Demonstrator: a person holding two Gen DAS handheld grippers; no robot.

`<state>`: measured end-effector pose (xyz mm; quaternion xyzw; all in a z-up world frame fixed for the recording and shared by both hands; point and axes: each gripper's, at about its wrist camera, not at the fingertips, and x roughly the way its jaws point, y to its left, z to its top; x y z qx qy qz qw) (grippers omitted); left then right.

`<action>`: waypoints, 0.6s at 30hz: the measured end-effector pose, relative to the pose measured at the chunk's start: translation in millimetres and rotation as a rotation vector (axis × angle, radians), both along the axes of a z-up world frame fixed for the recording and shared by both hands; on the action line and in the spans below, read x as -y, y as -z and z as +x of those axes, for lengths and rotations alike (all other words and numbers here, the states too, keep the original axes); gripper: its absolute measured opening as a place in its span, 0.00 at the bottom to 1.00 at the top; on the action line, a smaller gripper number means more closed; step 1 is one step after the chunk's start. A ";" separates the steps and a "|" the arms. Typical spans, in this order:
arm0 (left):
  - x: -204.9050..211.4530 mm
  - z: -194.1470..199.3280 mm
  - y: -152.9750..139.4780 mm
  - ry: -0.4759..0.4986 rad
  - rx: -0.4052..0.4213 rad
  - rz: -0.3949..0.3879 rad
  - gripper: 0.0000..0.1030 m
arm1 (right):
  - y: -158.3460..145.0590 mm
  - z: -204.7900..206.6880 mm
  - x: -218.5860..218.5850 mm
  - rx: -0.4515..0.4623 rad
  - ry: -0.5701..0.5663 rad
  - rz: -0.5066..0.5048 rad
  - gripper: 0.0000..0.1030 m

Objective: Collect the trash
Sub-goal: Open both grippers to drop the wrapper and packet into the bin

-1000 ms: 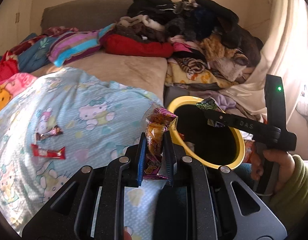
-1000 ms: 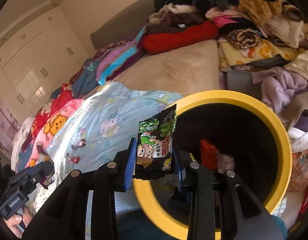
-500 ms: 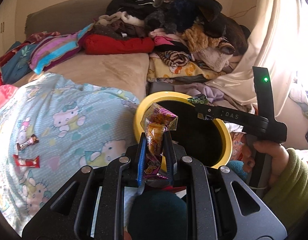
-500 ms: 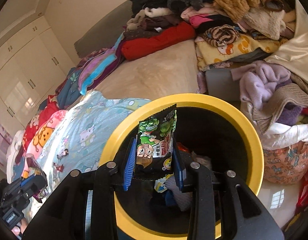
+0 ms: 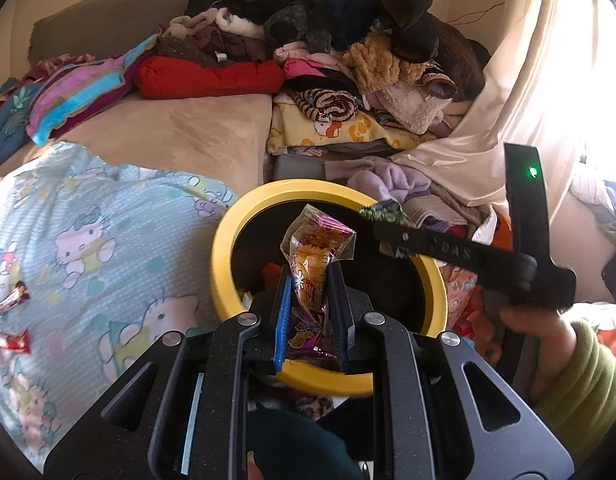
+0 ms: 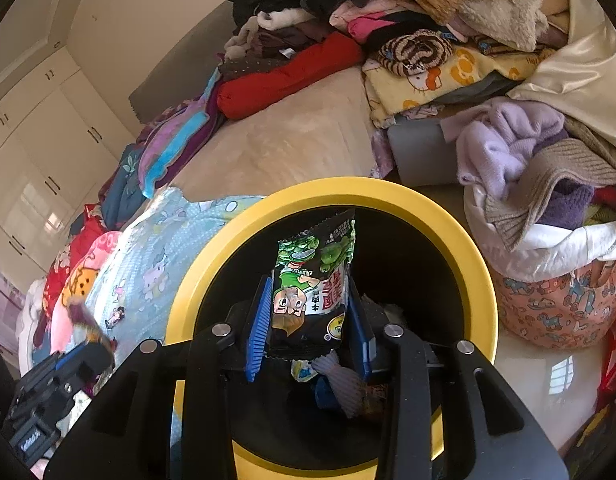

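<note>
A yellow-rimmed black bin (image 5: 224, 248) stands beside the bed. My left gripper (image 5: 308, 276) is shut on an orange and purple snack packet (image 5: 314, 248), held upright over the bin's opening. My right gripper (image 6: 310, 292) has a green and black snack packet (image 6: 314, 280) between its blue pads, above the bin (image 6: 332, 188). Its jaws are opening, and the pads still touch the packet. Earlier trash (image 6: 340, 384) lies at the bottom of the bin. Two small wrappers (image 5: 12, 300) (image 5: 10, 342) lie on the light blue blanket (image 5: 108, 240).
A heap of clothes (image 5: 348, 52) fills the back of the bed. A full fabric laundry basket (image 6: 560, 308) stands right of the bin. A cream curtain (image 5: 528, 100) hangs at the right. A hand (image 5: 540, 332) in a green sleeve holds the right gripper. White wardrobes (image 6: 40, 140) line the left wall.
Both grippers have moved over the bin with their packets, which now hang above its opening. The right jaws stand slightly wider around the green packet.
</note>
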<state>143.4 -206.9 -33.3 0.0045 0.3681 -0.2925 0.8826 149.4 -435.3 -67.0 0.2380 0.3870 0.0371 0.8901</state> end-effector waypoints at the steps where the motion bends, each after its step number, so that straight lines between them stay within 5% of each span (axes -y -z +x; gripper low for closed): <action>1: 3.5 4.1 1.2 0.002 -0.004 0.000 0.12 | 0.7 0.3 1.1 -0.002 0.003 0.003 0.34; 10: 20.8 30.1 14.9 0.009 -0.042 -0.009 0.19 | 1.8 -0.6 17.1 0.006 0.033 0.041 0.41; 11: 20.5 31.6 15.0 0.003 -0.038 -0.016 0.23 | 1.5 -0.5 18.7 0.009 0.035 0.045 0.46; 16: 4.8 31.6 11.3 -0.047 -0.017 -0.060 0.82 | -0.3 -1.5 25.5 0.025 0.056 0.053 0.59; 18: -4.8 30.7 8.0 -0.079 -0.004 -0.067 0.89 | -1.2 -1.1 26.6 0.031 0.063 0.054 0.61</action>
